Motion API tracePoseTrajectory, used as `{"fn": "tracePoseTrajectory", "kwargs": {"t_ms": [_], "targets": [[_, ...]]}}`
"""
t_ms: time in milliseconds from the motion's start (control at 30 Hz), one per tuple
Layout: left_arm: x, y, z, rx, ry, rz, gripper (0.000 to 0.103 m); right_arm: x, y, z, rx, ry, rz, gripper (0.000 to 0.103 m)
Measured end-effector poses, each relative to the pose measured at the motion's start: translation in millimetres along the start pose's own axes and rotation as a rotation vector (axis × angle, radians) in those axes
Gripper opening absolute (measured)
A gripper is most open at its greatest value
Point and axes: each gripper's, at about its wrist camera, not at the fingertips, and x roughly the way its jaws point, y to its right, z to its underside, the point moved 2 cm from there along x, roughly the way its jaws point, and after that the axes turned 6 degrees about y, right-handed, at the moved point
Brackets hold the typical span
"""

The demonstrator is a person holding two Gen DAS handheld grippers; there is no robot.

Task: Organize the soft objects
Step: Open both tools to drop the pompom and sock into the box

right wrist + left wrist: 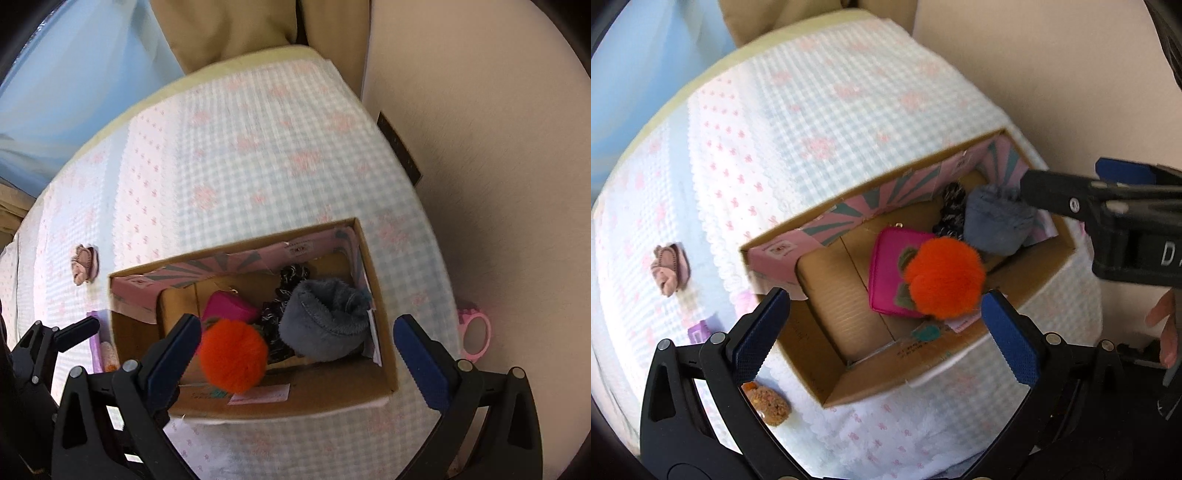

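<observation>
An open cardboard box (1027, 280) (384, 373) sits on a checked bedspread. Inside lie an orange fluffy pompom (943, 277) (234, 356), a magenta pouch (888, 273) (229, 306), a rolled grey-blue fleece cloth (997, 221) (325, 321) and a black-and-white knit piece (951, 210) (288, 288). My left gripper (884, 336) is open and empty above the box's near side. My right gripper (295, 354) is open and empty above the box; it shows in the left wrist view (1071, 201) over the box's right end, beside the grey cloth.
On the bedspread left of the box lie a pink soft item (670, 269) (85, 264), a brown furry toy (768, 404) and a purple object (698, 330) (95, 347). A pink mirror (474, 332) lies off the bed's right side. A beige wall (480, 147) stands to the right.
</observation>
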Motion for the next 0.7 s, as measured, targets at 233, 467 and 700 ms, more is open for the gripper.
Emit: {"fn": "tracePoseTrajectory", "kwargs": {"t_ms": [233,467,700], "targets": [[-72,-2,3,-0.018,0.117,0.002,0.103,-73,-12,4,-0.022,0.105,0.002,0.103],[-159,-16,18,-0.068,0.249,-0.01,0.103,-167,-33,14,-0.068,0.255,-0.002,0.103],[-246,-56,57,-0.151,0.395,-0.079,0.103,-251,-72,39,-0.152,0.421,0.008,0.103]]}}
